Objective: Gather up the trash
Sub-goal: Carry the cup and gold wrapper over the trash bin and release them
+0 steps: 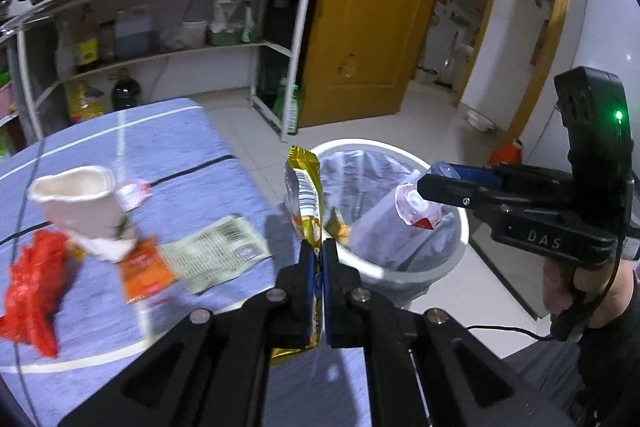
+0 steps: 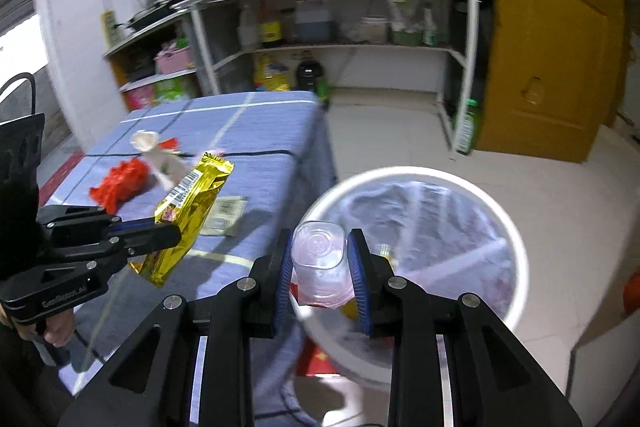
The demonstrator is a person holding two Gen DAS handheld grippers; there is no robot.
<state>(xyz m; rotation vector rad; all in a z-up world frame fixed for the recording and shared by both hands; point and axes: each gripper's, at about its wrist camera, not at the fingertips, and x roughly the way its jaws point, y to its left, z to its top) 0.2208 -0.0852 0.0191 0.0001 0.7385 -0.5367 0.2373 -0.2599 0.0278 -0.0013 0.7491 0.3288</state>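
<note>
My left gripper [image 1: 319,259] is shut on a gold snack wrapper [image 1: 305,201], which stands up from the jaws just left of the white trash bin [image 1: 448,259]. From the right wrist view the same wrapper [image 2: 188,211] hangs over the table's edge, pinched by the left gripper [image 2: 176,233]. My right gripper [image 2: 320,267] is shut on a small clear plastic cup [image 2: 320,259] with a red torn lid, held over the bin's rim [image 2: 516,247]. In the left wrist view that cup [image 1: 416,207] sits above the bin's plastic liner, gripped by the right gripper [image 1: 424,189].
On the blue tablecloth [image 1: 168,139] lie a crumpled white paper cup [image 1: 86,211], a red plastic bag [image 1: 34,291], an orange sachet [image 1: 146,269] and a flat pale wrapper [image 1: 216,253]. Metal shelves [image 1: 160,27] and a yellow door [image 1: 380,27] stand behind.
</note>
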